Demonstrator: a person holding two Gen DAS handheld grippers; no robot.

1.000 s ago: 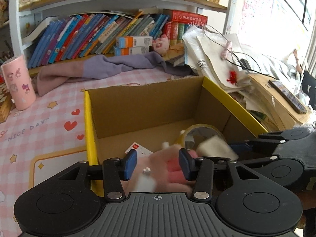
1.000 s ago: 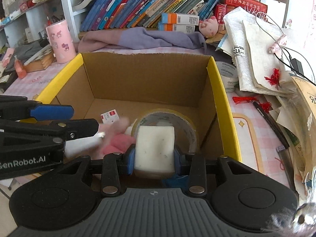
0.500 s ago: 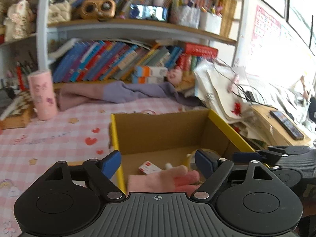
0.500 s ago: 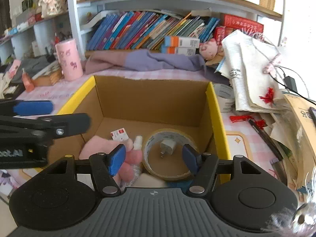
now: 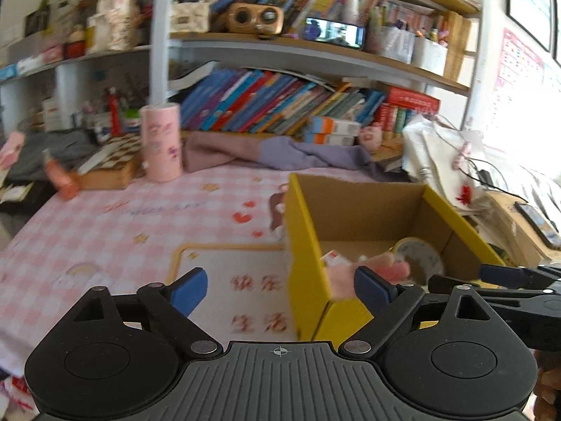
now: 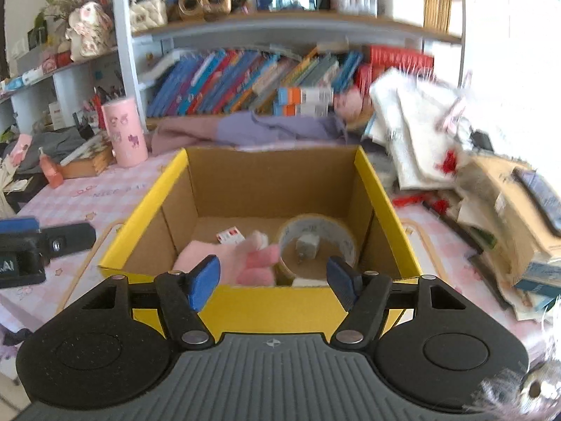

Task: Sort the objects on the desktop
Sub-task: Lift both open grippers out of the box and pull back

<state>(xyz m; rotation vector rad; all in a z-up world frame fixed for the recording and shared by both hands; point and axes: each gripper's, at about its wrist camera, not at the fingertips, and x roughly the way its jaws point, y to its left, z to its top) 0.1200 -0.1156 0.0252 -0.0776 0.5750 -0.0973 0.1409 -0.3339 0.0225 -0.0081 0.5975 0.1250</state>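
Having let go of their loads within the last second, both grippers now stand empty with jaws spread wide: the left gripper has pulled back and to the left of the yellow-rimmed cardboard box, and the right gripper has drawn back to the near side of it. A second ago the left one was clamped on the pink glove and the right on a white block; now the glove lies on the box floor beside the tape roll, a small white plug sits inside the roll, and a red-and-white card lies farther in. A pale patch at the near wall may be the block, though blur leaves that unsure. Judging by this, two more items are sorted, and the next pick probably comes from the cluttered right side of the pink checked tablecloth.
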